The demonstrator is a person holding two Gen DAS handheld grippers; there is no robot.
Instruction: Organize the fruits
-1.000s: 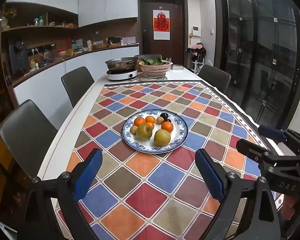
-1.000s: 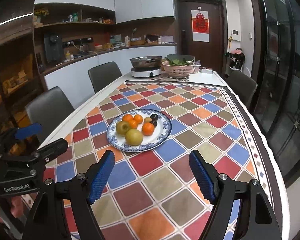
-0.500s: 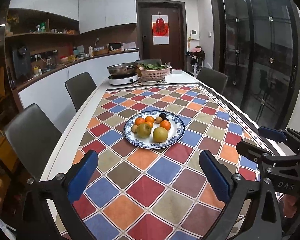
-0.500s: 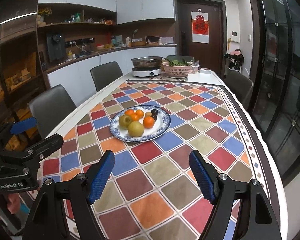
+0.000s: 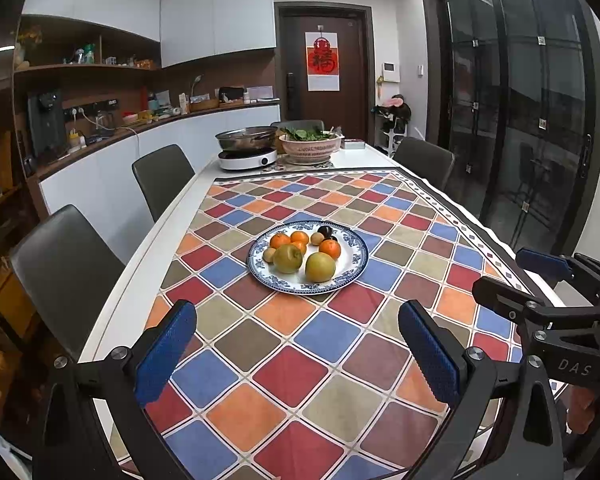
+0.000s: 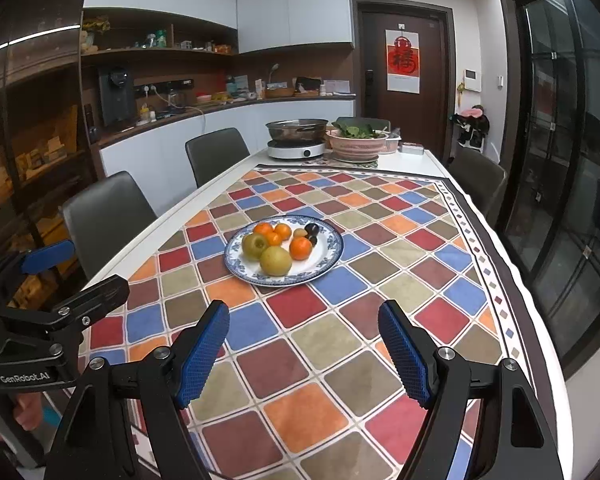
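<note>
All fruit sits gathered on the round blue-and-white patterned porcelain plate: two yellow-green pears nearest the viewer, small orange mandarins behind, dark plums at the far rim. None lies loose on the checkered cloth of the counter. Left tongs and right tongs hang short of the plate, jaws apart and empty, consistent with either an approach or a withdrawal.

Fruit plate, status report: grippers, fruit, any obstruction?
Left gripper open, empty. Right gripper open, empty. All fruit on plate, untouched. Nothing between grippers and plate.
</note>
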